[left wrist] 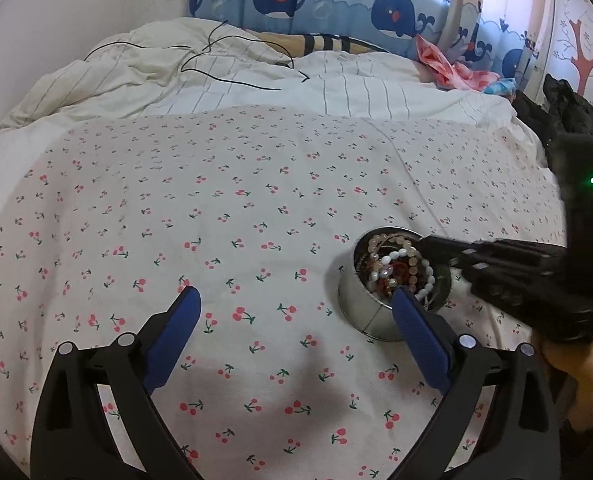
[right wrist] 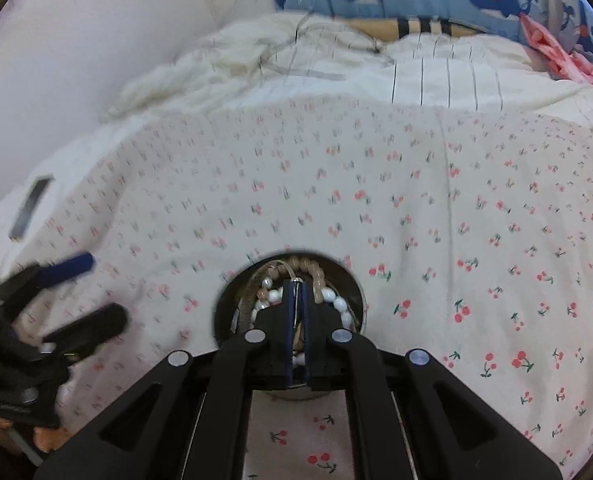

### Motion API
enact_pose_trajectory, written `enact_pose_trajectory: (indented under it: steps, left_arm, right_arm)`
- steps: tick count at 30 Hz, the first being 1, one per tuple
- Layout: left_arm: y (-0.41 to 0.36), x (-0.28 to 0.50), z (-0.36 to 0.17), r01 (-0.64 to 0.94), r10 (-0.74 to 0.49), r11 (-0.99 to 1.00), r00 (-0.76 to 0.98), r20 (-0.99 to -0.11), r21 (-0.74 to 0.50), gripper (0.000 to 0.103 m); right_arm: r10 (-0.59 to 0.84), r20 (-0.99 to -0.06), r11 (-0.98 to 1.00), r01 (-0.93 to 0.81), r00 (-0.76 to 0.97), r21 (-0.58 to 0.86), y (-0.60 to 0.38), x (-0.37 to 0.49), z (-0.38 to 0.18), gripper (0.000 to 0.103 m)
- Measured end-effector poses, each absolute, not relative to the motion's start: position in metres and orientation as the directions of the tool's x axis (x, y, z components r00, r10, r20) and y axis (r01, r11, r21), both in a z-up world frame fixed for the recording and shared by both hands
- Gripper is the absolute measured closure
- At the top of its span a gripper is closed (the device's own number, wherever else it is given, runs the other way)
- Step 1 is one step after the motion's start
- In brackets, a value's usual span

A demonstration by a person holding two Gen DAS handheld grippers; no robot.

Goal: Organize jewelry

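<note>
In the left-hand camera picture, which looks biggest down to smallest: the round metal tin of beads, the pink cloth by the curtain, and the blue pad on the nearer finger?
As they look in that view only:
1. metal tin
2. blue pad of the left gripper, though nearness to the camera inflates it
3. pink cloth, far away, so likely larger in reality

The first two look close.
</note>
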State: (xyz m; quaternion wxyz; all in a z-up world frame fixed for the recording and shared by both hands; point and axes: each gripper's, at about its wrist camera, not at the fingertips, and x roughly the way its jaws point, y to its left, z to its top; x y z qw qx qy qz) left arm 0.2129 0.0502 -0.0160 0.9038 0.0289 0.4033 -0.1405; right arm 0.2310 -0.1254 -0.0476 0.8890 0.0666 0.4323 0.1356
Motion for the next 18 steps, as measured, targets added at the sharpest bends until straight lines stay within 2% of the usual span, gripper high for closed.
enact_pose_trajectory:
  steps: [3,6,7,8,9,10,13,15,18]
  left_arm:
    - [0.047,0.211,-0.016,0.285,-0.228,0.957,0.634,-0.739,-0.05,0.01]
    - [0.043,0.206,-0.015,0.279,-0.205,0.96,0.648,-0.734,-0.021,0.01]
    - [0.042,0.205,-0.015,0.276,-0.197,0.961,0.653,-0.732,-0.012,0.01]
    - [0.04,0.202,-0.014,0.276,-0.188,0.961,0.659,-0.729,0.001,0.01]
    - [0.037,0.2,-0.013,0.277,-0.18,0.961,0.664,-0.726,0.014,0.01]
    - [0.036,0.198,-0.012,0.276,-0.174,0.961,0.668,-0.724,0.023,0.01]
    - [0.031,0.188,-0.01,0.257,-0.145,0.965,0.689,-0.71,0.053,0.009]
    - [0.029,0.182,-0.012,0.254,-0.136,0.965,0.69,-0.711,0.062,0.008]
    - [0.024,0.175,-0.015,0.251,-0.118,0.964,0.695,-0.709,0.085,0.008]
  right_arm:
    - [0.242,-0.756,0.97,-0.176,0.609,0.168,-0.124,0.226,-0.048,0.051]
    - [0.194,-0.693,0.98,-0.166,0.694,0.109,-0.128,0.198,-0.027,0.051]
    - [0.179,-0.68,0.983,-0.157,0.711,0.094,-0.13,0.187,-0.02,0.048]
    - [0.151,-0.662,0.988,-0.138,0.734,0.072,-0.133,0.173,-0.014,0.042]
    - [0.125,-0.65,0.991,-0.12,0.749,0.052,-0.135,0.161,-0.009,0.03]
    - [0.1,-0.643,0.994,-0.103,0.759,0.033,-0.137,0.15,-0.007,0.025]
    - [0.045,-0.649,0.998,-0.064,0.759,-0.006,-0.141,0.118,-0.009,0.023]
    - [0.027,-0.667,0.999,-0.039,0.745,-0.004,-0.145,0.103,-0.019,0.019]
    - [0.014,-0.687,1.0,0.006,0.726,0.026,-0.151,0.097,-0.03,0.018]
